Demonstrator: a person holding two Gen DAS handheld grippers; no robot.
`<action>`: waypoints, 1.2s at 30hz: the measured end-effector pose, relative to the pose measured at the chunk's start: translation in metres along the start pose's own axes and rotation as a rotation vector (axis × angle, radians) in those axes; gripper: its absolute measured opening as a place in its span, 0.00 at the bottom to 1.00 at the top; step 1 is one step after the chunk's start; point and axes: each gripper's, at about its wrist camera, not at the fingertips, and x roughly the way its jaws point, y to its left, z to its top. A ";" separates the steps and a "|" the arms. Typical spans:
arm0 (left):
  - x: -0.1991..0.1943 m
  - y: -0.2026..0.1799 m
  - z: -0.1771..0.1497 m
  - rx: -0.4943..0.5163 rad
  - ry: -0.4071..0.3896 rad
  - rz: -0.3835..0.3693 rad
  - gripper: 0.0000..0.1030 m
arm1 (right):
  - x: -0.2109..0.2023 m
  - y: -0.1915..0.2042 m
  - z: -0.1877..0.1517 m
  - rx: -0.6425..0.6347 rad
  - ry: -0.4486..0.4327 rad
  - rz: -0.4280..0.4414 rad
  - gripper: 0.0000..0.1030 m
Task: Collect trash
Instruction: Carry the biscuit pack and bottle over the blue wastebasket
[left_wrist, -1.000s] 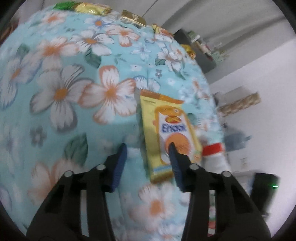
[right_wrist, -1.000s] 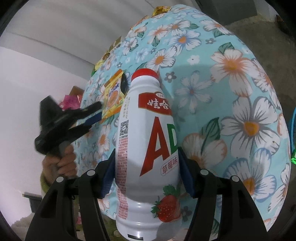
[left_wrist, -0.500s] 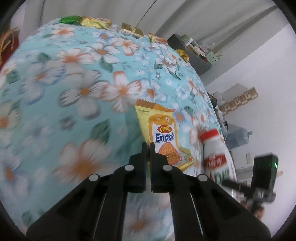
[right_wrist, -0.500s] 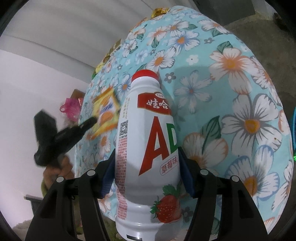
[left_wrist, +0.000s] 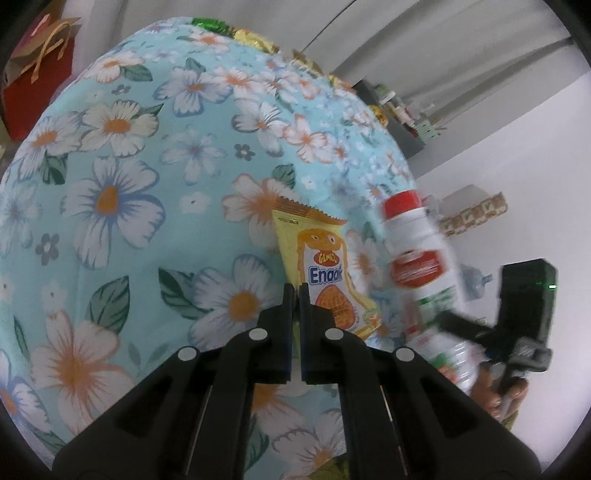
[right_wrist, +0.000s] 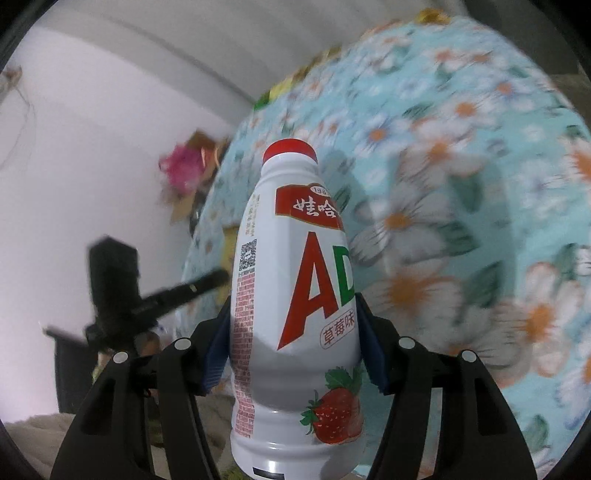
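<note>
My left gripper (left_wrist: 296, 291) is shut on the lower left corner of a yellow Enaak snack packet (left_wrist: 325, 269) and holds it just above the floral tablecloth (left_wrist: 122, 206). My right gripper (right_wrist: 291, 332) is shut on a white AD milk bottle (right_wrist: 295, 295) with a red cap and a strawberry label, held upright off the table's edge. The bottle also shows in the left wrist view (left_wrist: 421, 258), to the right of the packet. The left gripper shows in the right wrist view (right_wrist: 162, 295), left of the bottle.
Gold and green wrappers (left_wrist: 236, 31) lie along the table's far edge. A red gift bag (left_wrist: 37, 70) stands beyond the table at the far left. A dark shelf with small items (left_wrist: 399, 118) stands by the back wall. A pink bag (right_wrist: 181, 170) sits by the wall.
My left gripper closed on the snack packet and lifted it. My right gripper swung the bottle away from over the table toward its edge.
</note>
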 end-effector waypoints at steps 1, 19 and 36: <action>-0.001 -0.001 0.000 -0.001 -0.003 -0.016 0.01 | 0.008 0.001 0.000 -0.003 0.020 -0.010 0.58; 0.020 0.002 0.001 -0.048 0.018 -0.053 0.10 | 0.018 -0.003 -0.006 0.012 0.009 -0.018 0.58; -0.005 -0.044 0.007 0.155 -0.080 -0.066 0.00 | -0.061 -0.040 -0.036 0.208 -0.232 0.071 0.58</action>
